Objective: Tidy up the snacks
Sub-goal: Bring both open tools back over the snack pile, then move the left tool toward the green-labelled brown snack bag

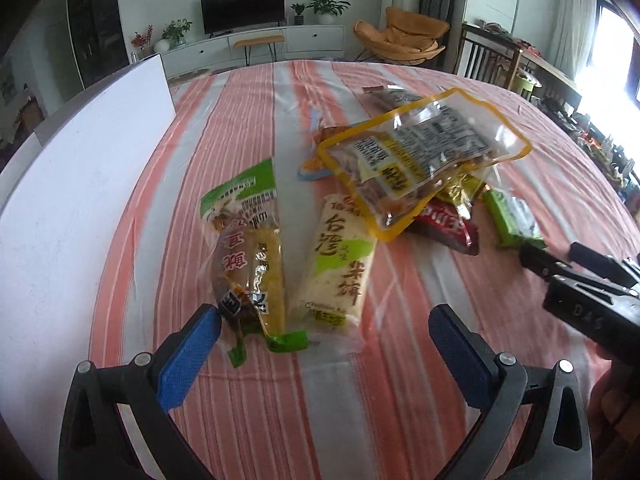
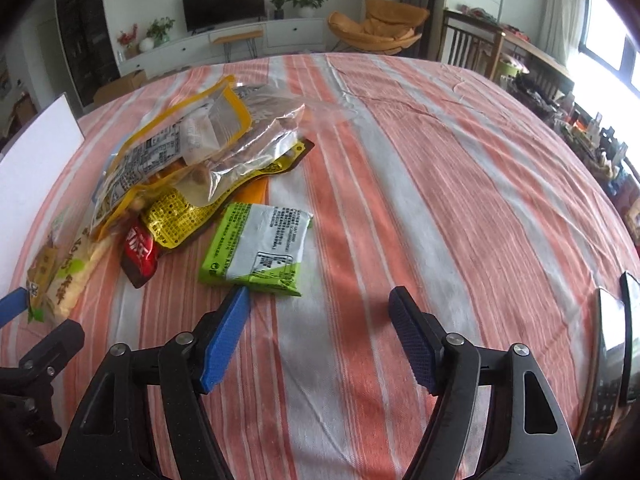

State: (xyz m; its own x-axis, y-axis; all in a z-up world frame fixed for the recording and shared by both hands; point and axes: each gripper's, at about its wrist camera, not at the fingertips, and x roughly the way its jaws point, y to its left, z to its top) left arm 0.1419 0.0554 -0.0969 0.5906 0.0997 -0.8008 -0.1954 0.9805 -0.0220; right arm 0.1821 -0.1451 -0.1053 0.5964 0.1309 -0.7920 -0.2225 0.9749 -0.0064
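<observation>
A heap of snack packets lies on the striped tablecloth (image 1: 440, 360). In the left wrist view a green-topped packet (image 1: 248, 256) and a cream rice-cracker packet (image 1: 340, 264) lie side by side just ahead of my left gripper (image 1: 324, 324), which is open and empty over their near ends. Behind them a clear yellow-edged bag (image 1: 420, 152) rests on a red packet (image 1: 444, 220). My right gripper (image 2: 320, 300) is open and empty; its left finger sits at the near edge of a green and white packet (image 2: 260, 248). The yellow-edged bag (image 2: 176, 140) and a yellow foil packet (image 2: 176, 216) lie farther left.
A white board (image 1: 80, 184) stands at the table's left side. Dark flat devices (image 2: 612, 360) lie at the right edge in the right wrist view. Striped cloth (image 2: 460, 184) spreads right of the heap. A TV stand, orange chair and wooden chairs stand beyond the table.
</observation>
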